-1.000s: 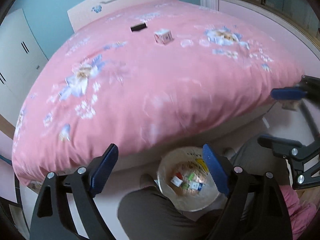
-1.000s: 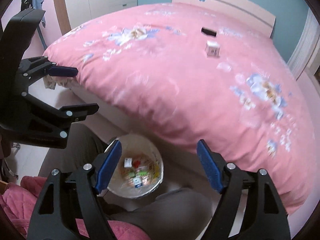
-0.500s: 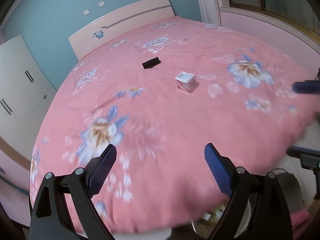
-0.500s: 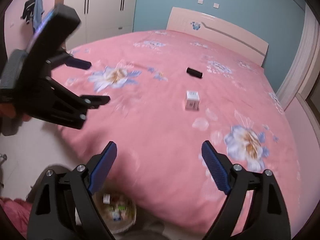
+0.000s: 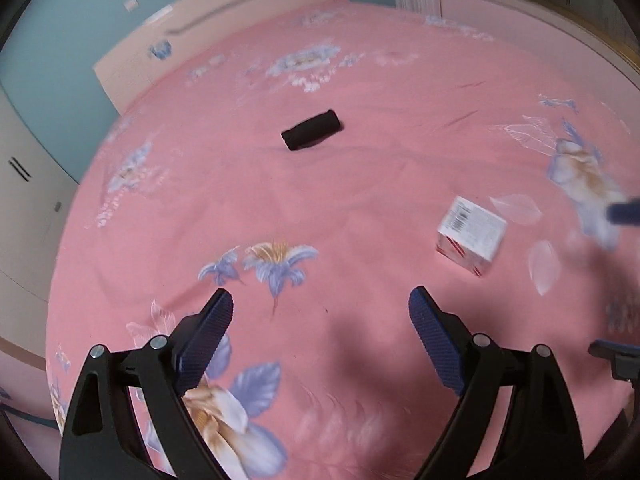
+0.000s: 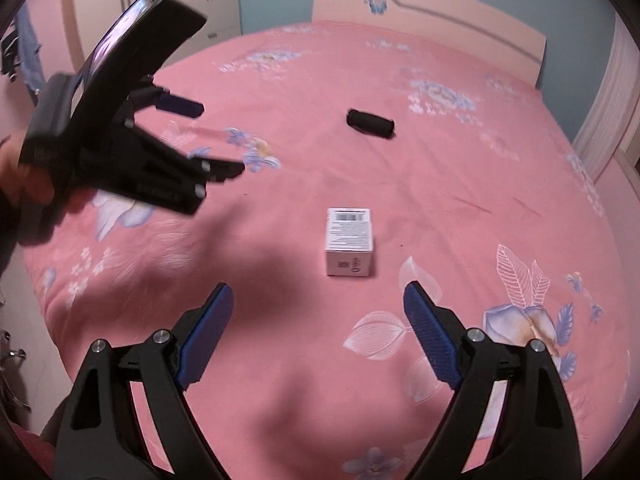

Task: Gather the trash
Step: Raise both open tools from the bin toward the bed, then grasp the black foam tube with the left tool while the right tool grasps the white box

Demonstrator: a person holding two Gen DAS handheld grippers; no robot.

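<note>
Hovering over the pink flowered bed (image 6: 440,184), I carry both grippers spread wide with nothing between their blue pads. My right gripper (image 6: 318,312) had its jaws opening a moment ago, and they are empty; my left gripper (image 5: 320,320) is likewise released, over bare quilt. The small white box (image 6: 349,242) with a barcode on top lies near the middle of the bed, just beyond my right gripper's fingertips and apart from them. From the left wrist view the same box sits off to the right of my left gripper. Farther toward the headboard (image 6: 432,4) lies a black roll (image 6: 370,124), well apart from the box. My left hand (image 6: 20,176) grips its tool near the bed's left edge.
</note>
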